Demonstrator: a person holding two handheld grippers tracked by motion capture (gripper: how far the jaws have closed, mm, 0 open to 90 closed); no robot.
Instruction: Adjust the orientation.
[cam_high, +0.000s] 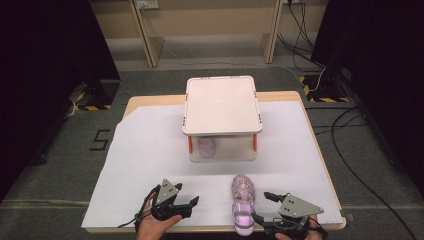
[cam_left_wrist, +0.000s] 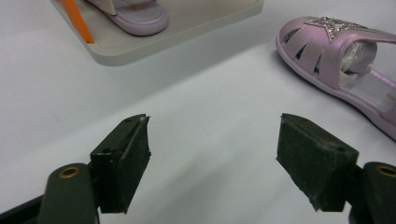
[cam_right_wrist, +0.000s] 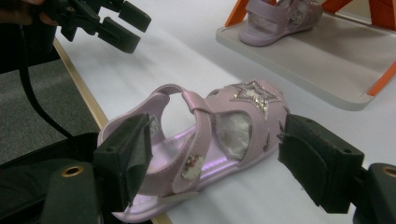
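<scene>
A pink sandal with a glitter star (cam_high: 242, 202) lies on the white sheet at the table's front edge, toe pointing away from the person. My right gripper (cam_high: 263, 207) sits just right of its heel, open; in the right gripper view the sandal (cam_right_wrist: 205, 135) lies across the gap of the right gripper (cam_right_wrist: 217, 121), and neither jaw presses on it. My left gripper (cam_high: 190, 206) rests open to the sandal's left. In the left gripper view the left gripper (cam_left_wrist: 215, 120) holds nothing, and the sandal (cam_left_wrist: 327, 51) lies ahead to the right. A matching sandal (cam_high: 206, 146) stands on the lower shelf of a rack.
The rack has a white top tray (cam_high: 221, 104) on orange posts (cam_high: 190, 145) over a grey base shelf (cam_right_wrist: 317, 60). It stands mid-table on the white sheet (cam_high: 145, 160). Cables (cam_high: 350, 150) trail on the floor to the right. The table's front edge lies just under the sandal's heel.
</scene>
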